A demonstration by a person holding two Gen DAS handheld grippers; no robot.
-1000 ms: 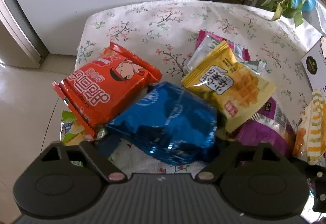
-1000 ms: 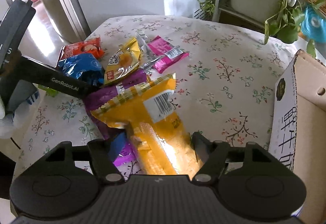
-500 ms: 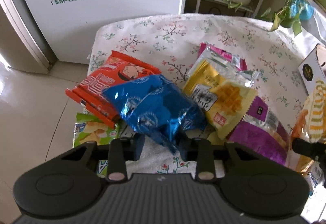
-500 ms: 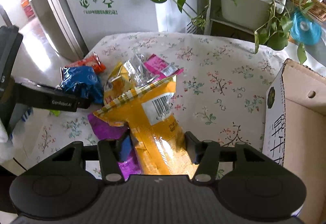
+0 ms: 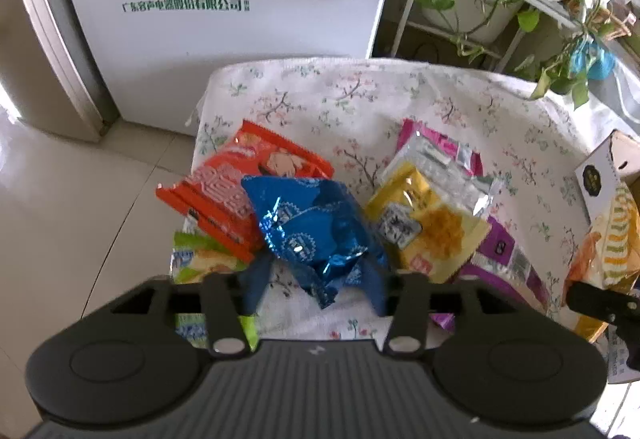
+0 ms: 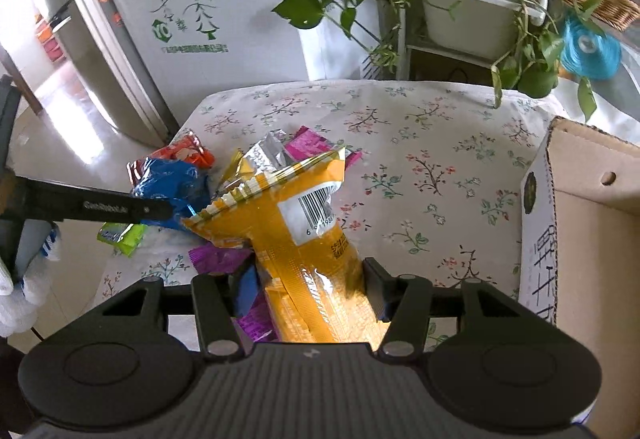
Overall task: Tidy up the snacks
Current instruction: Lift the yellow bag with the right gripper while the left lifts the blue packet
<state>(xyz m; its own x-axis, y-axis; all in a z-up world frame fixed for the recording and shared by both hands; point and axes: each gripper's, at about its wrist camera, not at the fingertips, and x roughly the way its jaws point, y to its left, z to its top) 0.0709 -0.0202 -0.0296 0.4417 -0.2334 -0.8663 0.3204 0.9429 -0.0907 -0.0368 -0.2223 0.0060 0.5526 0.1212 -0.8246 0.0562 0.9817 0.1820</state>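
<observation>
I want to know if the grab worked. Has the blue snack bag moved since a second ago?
Yes. The blue snack bag, held in the left gripper, has lifted off the tablecloth and now overlaps the red packet.

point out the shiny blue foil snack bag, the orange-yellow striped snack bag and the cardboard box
shiny blue foil snack bag [image 5: 316,227], left wrist view, crinkled middle
orange-yellow striped snack bag [image 6: 316,259], right wrist view, back seam
cardboard box [image 6: 584,239], right wrist view, inner wall

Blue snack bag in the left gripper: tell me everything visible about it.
The blue snack bag is shiny crinkled foil with pale round printed marks. It hangs crumpled and tilted between the left gripper's fingers, which pinch its lower end, and looks raised off the floral tablecloth. It overlaps the orange-red packet behind it; the yellow packet lies just beside it.
</observation>
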